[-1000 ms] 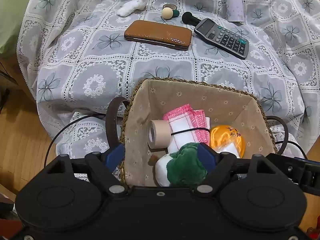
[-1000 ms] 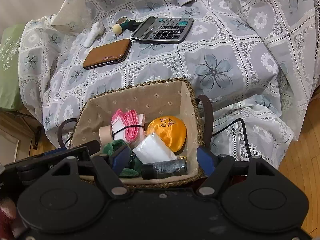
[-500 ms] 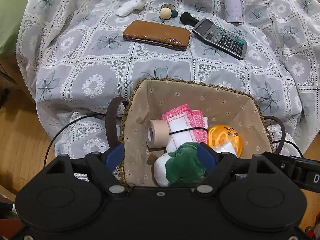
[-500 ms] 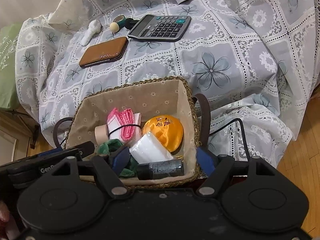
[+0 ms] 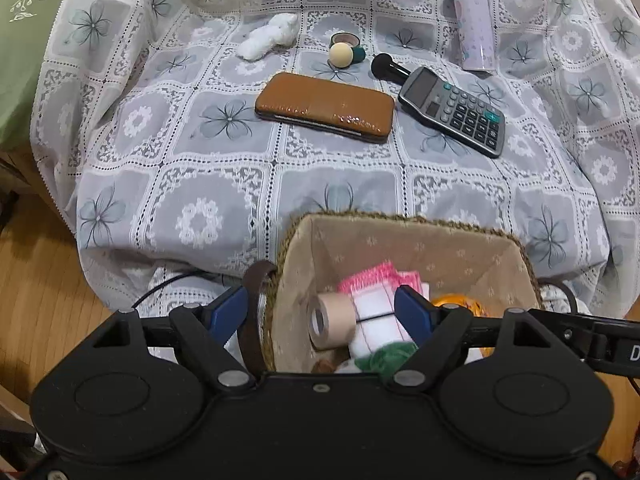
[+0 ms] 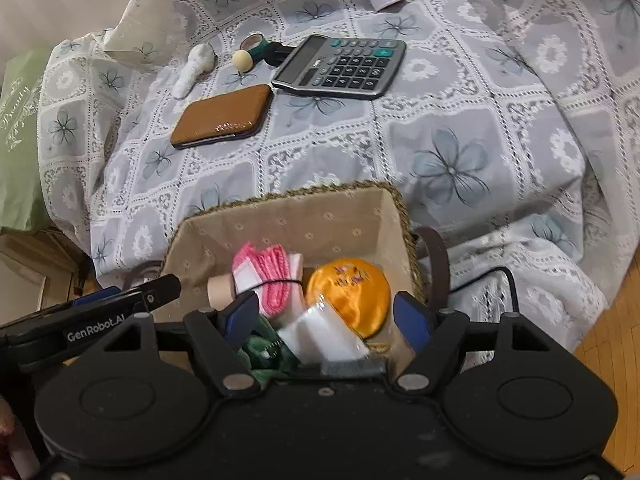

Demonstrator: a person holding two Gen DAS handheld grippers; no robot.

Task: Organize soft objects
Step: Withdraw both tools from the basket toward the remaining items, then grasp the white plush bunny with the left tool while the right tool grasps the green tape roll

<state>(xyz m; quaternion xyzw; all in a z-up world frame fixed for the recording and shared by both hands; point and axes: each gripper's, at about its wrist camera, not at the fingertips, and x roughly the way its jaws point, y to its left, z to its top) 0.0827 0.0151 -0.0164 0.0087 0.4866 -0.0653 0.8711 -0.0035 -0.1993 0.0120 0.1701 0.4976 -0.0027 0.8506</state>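
Both wrist views have slid back from the woven lined basket, so it sits lower in each picture than a second ago and more of the grey floral lace cloth shows beyond it.

Along the far edge of the cloth-covered desk, from left to right, lie a small white plush toy, a beige-headed sponge puff with a green base just in front of a small tape ring, a black round-ended brush, a grey desk calculator and a lilac drinks bottle. A brown leather case lies nearer the middle, just left of the calculator.

At the near edge the basket holds, left to right, a beige tape roll, a pink-and-white folded cloth bound by a black band, a green plush piece, a white packet and an orange satin pouch.

The left gripper hovers over the basket's left rim, jaws spread and holding nothing. The right gripper hangs over the basket's near side, jaws likewise spread and bare.
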